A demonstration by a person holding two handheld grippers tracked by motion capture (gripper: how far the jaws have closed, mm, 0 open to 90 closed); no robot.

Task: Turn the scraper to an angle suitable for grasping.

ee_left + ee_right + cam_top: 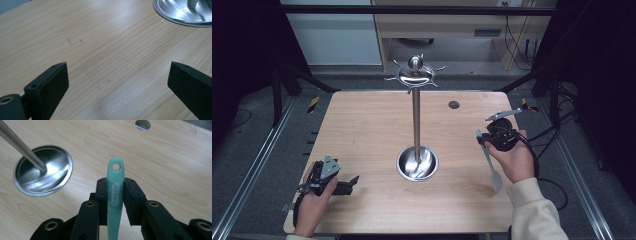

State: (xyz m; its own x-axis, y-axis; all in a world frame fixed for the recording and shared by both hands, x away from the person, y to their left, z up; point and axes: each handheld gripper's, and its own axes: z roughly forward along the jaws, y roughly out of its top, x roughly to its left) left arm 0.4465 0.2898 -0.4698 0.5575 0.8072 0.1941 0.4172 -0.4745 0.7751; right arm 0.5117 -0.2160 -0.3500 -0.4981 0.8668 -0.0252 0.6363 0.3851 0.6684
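Note:
A pale green spatula (pixel 115 195) with a hanging hole at its handle end is clamped between the pads of my right gripper (pixel 116 181). In the high view the spatula (pixel 490 162) hangs blade-down from my right gripper (pixel 484 141), lifted off the table to the right of a metal stand. The stand has a round dish base (pixel 417 164), an upright pole (pixel 416 120) and a ring of hooks (pixel 414 75) on top. My left gripper (pixel 352 184) lies low at the table's front left, open, with bare wood between its jaws (pixel 117 67).
The wooden table (pixel 362 130) has a small round hole (pixel 454 104) near its back right. The stand's dish (pixel 42 173) lies left of the held spatula, and its rim (pixel 180 15) is ahead of the left gripper. Cables trail off the table's right side.

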